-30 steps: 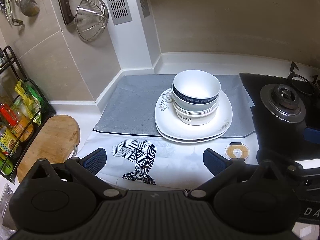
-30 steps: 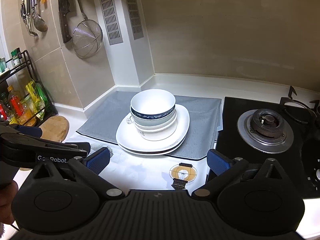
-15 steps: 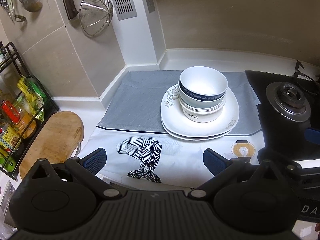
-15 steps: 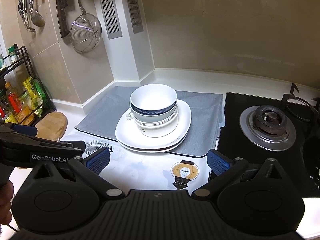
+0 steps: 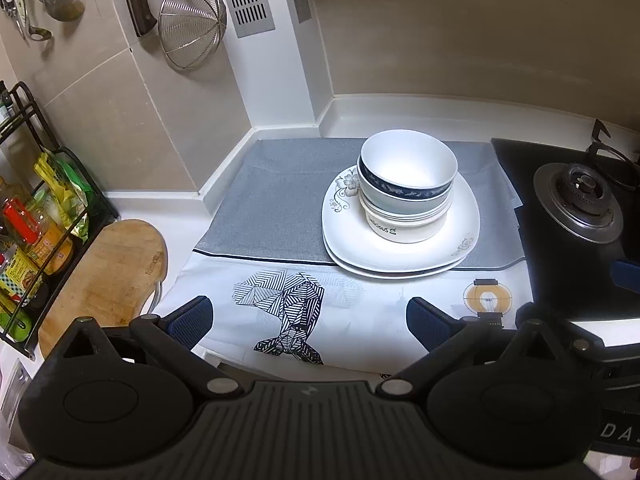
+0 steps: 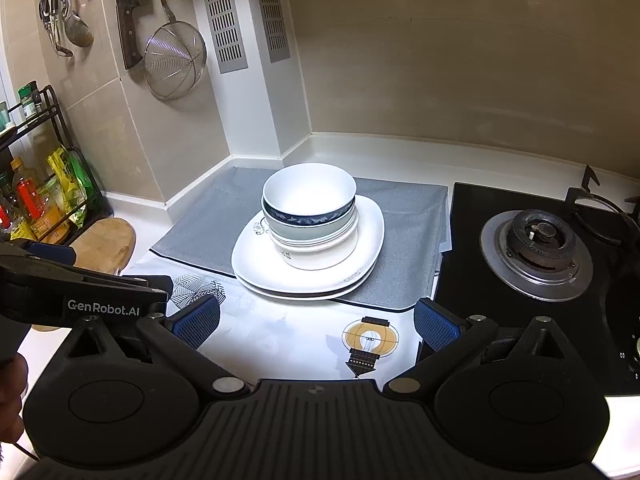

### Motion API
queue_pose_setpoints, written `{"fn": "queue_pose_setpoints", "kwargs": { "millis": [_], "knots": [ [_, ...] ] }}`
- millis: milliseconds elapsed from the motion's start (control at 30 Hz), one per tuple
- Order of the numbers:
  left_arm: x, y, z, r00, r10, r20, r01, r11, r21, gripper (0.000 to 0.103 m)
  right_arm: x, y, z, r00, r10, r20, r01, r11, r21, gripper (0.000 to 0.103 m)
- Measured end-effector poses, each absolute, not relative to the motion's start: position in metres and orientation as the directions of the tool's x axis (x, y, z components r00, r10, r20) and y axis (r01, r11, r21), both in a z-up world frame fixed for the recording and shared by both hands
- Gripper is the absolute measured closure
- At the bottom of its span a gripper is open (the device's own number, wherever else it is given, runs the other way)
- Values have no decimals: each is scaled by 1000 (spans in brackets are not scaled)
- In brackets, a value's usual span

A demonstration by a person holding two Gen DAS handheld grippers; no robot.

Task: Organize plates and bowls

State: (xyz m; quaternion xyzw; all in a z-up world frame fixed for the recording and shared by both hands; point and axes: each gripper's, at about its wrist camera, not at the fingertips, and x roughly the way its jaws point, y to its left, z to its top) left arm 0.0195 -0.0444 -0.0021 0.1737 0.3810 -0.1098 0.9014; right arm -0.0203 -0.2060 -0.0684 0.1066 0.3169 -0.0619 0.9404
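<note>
Both grippers gape empty; stacked bowls [image 5: 406, 184] hide the plates' [image 5: 400, 256] centres.

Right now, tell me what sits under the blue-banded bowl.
Under the blue-banded bowl are more nested bowls, the lowest printed with a word, standing on two stacked plates on a grey mat. The exact bowl count is hidden.
</note>
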Motion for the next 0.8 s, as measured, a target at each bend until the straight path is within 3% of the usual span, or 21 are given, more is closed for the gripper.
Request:
{"fn": "queue_pose_setpoints", "kwargs": {
  "millis": [800],
  "knots": [
    [21,-47,-2,689,-61,-722,331,913,238,0,-21,-205,-68,794,-52,-606,187,969,162,0]
  ]
}}
